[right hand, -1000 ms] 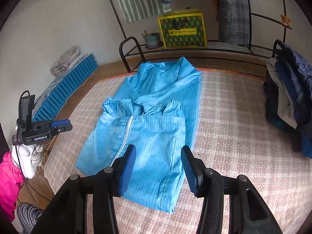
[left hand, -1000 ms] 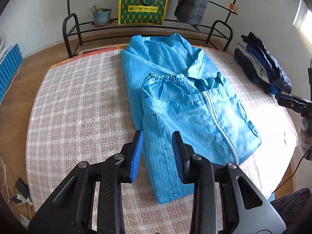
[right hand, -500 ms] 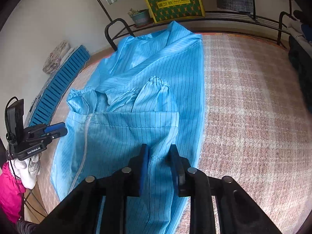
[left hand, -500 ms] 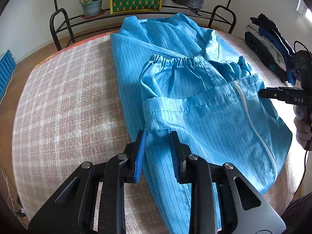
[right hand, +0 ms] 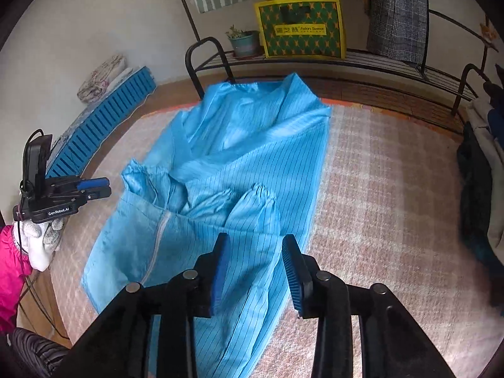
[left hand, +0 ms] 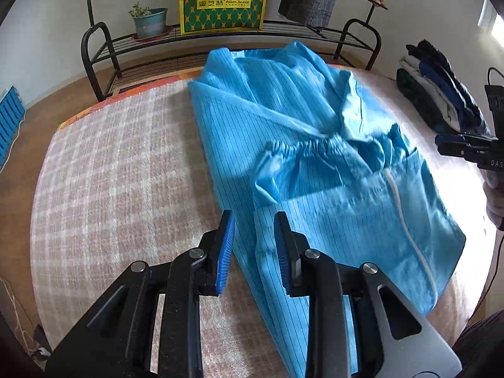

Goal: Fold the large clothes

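A large blue pinstriped coat with a white zipper lies partly folded on the plaid-covered table; it also shows in the right wrist view. My left gripper is open, its jaws astride the coat's left folded edge near the hem. My right gripper is open, its jaws astride the coat's right edge. Both sleeves with elastic cuffs lie folded across the middle. Each gripper is seen from the other's camera at the frame edge.
A pile of dark folded clothes lies at the table's right. Behind the table stand a black metal rack, a potted plant and a green and yellow bag. A blue slatted crate lies on the floor at left.
Both grippers narrowed low on the coat's edges half a second ago. Now both jaws stand wider and the grippers have drawn back; the cloth lies on the table.
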`<state>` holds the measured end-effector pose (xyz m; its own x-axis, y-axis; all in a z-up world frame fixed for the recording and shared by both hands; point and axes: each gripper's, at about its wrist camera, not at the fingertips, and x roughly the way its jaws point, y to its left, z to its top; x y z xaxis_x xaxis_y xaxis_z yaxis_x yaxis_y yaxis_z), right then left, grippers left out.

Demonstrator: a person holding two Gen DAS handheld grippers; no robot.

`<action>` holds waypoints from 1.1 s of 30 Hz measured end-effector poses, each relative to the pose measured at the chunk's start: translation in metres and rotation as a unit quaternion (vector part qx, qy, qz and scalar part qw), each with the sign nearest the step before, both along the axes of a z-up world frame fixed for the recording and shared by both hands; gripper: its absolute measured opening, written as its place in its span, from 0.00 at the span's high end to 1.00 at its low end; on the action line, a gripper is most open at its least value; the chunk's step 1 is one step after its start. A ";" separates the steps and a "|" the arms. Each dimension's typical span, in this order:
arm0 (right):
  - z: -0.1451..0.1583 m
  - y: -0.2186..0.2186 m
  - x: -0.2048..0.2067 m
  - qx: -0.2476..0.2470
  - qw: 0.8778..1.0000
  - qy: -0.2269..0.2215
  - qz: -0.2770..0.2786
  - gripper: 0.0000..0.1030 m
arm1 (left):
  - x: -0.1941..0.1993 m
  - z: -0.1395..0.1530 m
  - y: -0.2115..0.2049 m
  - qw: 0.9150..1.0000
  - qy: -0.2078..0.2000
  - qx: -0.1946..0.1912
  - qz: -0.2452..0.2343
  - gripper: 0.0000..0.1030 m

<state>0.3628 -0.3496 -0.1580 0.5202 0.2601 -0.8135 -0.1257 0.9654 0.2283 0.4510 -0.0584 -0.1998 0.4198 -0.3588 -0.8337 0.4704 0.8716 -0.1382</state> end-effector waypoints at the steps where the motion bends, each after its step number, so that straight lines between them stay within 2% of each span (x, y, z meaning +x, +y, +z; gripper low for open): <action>1: 0.007 -0.006 0.007 0.002 1.000 -0.008 -0.009 0.61 | 0.011 0.007 0.004 1.000 -0.002 -0.012 0.010 0.75; 3: 0.014 -0.019 0.025 0.014 0.999 -0.017 -0.023 0.54 | 0.038 0.017 0.010 0.999 0.001 -0.032 0.036 0.70; 5: 0.016 -0.028 0.047 0.028 0.999 -0.018 -0.027 0.51 | 0.068 0.020 0.013 0.997 0.015 -0.060 0.049 0.59; 7: 0.017 -0.034 0.070 0.034 0.999 -0.025 -0.032 0.50 | 0.094 0.023 0.009 0.996 0.012 -0.067 0.059 0.59; 10: 0.012 -0.037 0.109 0.039 0.998 -0.034 -0.023 0.45 | 0.139 0.017 -0.003 0.996 0.021 -0.073 0.047 0.58; 17: -0.027 -0.036 0.203 0.040 0.999 -0.024 -0.025 0.44 | 0.223 -0.015 -0.024 0.992 0.047 -0.097 0.064 0.58; 20: -0.041 -0.036 0.235 0.061 0.998 -0.013 -0.026 0.44 | 0.248 -0.031 -0.035 0.993 0.056 -0.088 0.061 0.58; 22: -0.050 -0.037 0.253 0.057 0.998 -0.008 -0.029 0.44 | 0.264 -0.041 -0.041 0.992 0.066 -0.085 0.061 0.58; 26: -0.068 -0.040 0.278 0.078 0.997 0.011 -0.028 0.44 | 0.285 -0.052 -0.046 0.988 0.081 -0.119 0.057 0.58; 30: -0.083 -0.039 0.294 0.092 0.995 0.028 -0.033 0.45 | 0.298 -0.064 -0.057 0.987 0.093 -0.125 0.049 0.58; 31: -0.083 -0.037 0.295 0.093 0.995 0.022 -0.029 0.46 | 0.299 -0.066 -0.061 0.987 0.095 -0.125 0.043 0.58; 32: -0.083 -0.035 0.296 0.099 0.995 0.023 -0.021 0.56 | 0.299 -0.068 -0.065 0.988 0.093 -0.122 0.037 0.61; 33: -0.084 -0.032 0.297 0.103 0.994 0.024 -0.013 0.61 | 0.298 -0.068 -0.070 0.989 0.089 -0.117 0.030 0.68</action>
